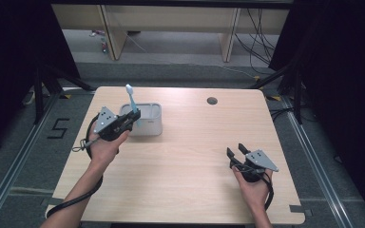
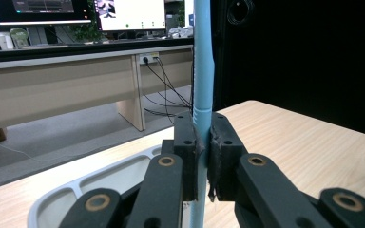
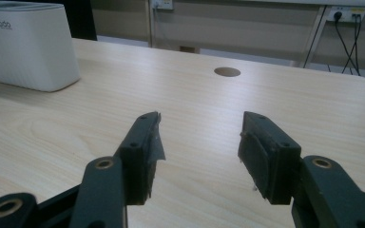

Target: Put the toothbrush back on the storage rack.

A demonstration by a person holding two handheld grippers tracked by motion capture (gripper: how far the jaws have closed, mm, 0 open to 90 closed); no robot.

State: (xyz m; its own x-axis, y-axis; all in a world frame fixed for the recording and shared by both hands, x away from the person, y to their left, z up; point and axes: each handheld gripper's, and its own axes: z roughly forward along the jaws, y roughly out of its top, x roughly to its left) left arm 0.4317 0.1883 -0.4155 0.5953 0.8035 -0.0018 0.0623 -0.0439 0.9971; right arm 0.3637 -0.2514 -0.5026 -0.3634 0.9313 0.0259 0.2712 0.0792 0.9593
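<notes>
A blue toothbrush (image 1: 132,101) is being held upright, clamped in the left tongs (image 1: 134,117) directly above the white holder (image 1: 148,124); the right tongs (image 1: 236,151) are being kept apart, empty, well away over the counter (image 1: 190,156).

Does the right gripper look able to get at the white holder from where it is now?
Probably yes. The right gripper is open with nothing between its jaws, and bare table lies between it and the white holder.
</notes>
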